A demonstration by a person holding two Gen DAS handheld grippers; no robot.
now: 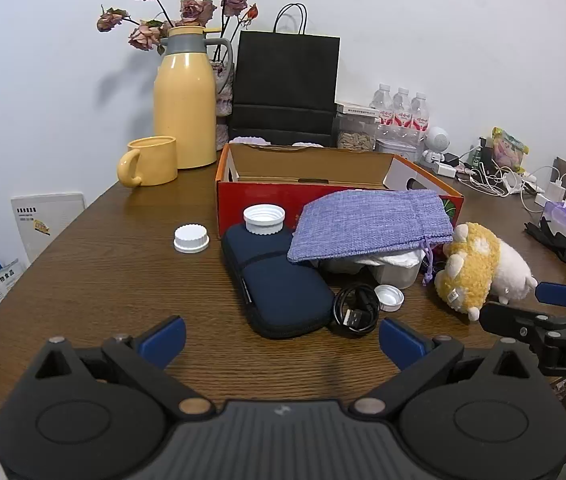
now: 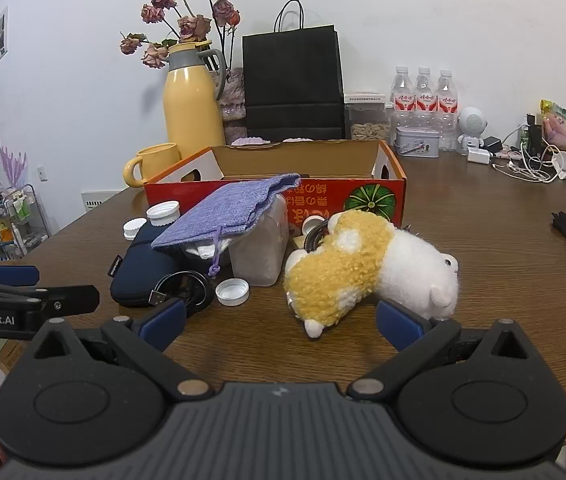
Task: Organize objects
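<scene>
Both my claws hang released: my left claw [image 1: 283,334] before the navy case [image 1: 275,280] on the bench [image 1: 103,264], my right claw [image 2: 281,322] just short of the plush toy [image 2: 371,264] beside the red box [image 2: 355,196].

Pouch [image 1: 371,226] lies before box [image 1: 307,168], beside toy [image 1: 479,264].

The bench [image 1: 103,264] is dark brown wood grain, and on it the open cardboard box [image 2: 363,196] is red outside with orange characters and a green striped pumpkin print, plain tan inside. In front of the box lie a lavender woven drawstring pouch [image 1: 371,224], a navy zip case [image 1: 279,288], a black USB cable [image 1: 355,314], white bottle caps [image 1: 191,239] and a yellow-and-white plush toy [image 2: 371,268]. Behind the box stand a pale yellow thermos [image 1: 185,100] with a grey collar, a matching yellow mug [image 1: 151,162], a black paper bag [image 1: 287,84] and dusty pink dried roses [image 1: 191,8].
</scene>
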